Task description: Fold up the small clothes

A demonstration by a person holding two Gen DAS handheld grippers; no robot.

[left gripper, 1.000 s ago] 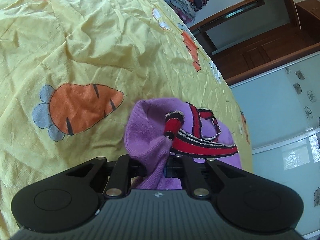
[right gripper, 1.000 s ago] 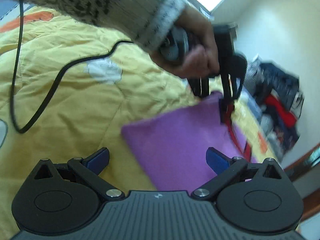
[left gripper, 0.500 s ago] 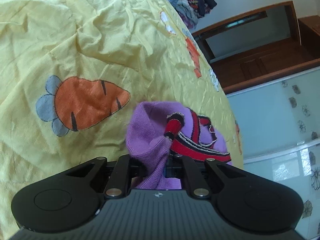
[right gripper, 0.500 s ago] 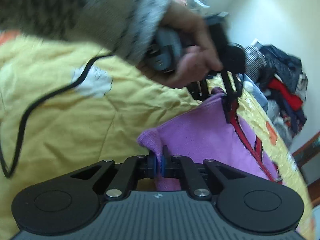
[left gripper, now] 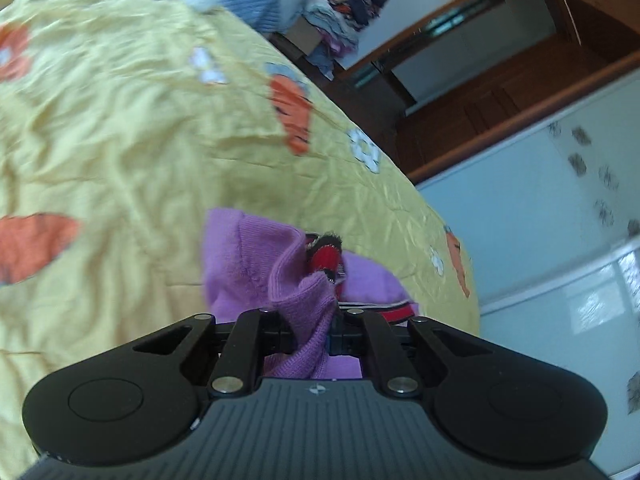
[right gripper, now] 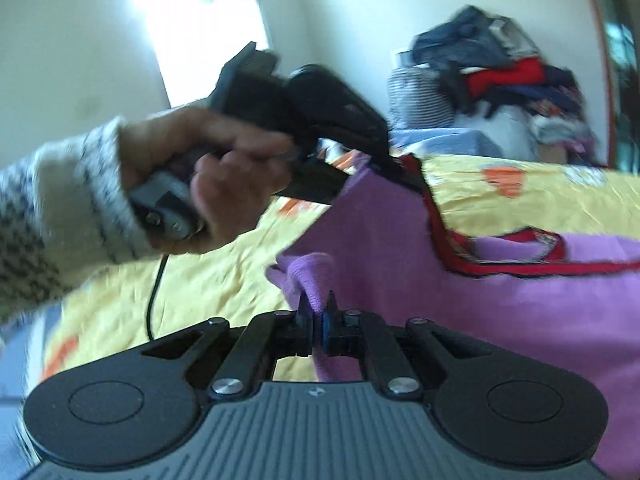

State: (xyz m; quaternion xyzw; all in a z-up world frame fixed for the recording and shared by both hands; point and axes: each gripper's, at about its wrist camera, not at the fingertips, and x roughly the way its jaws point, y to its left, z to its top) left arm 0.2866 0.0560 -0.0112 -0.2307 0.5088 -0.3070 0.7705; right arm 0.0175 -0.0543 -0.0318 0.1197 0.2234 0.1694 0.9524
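Right wrist view: right tool (right gripper: 316, 316) clamped on the purple garment's (right gripper: 400, 264) edge, left tool (right gripper: 384, 160) pinching another corner — both carry it above the yellow bed (right gripper: 520, 196). Likely the lift-and-spread step; next calls for laying it flat — evenly tensioned.

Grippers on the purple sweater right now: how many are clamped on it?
2. The right gripper pinches a purple sweater edge near its camera; the left gripper pinches the edge by the red trim.
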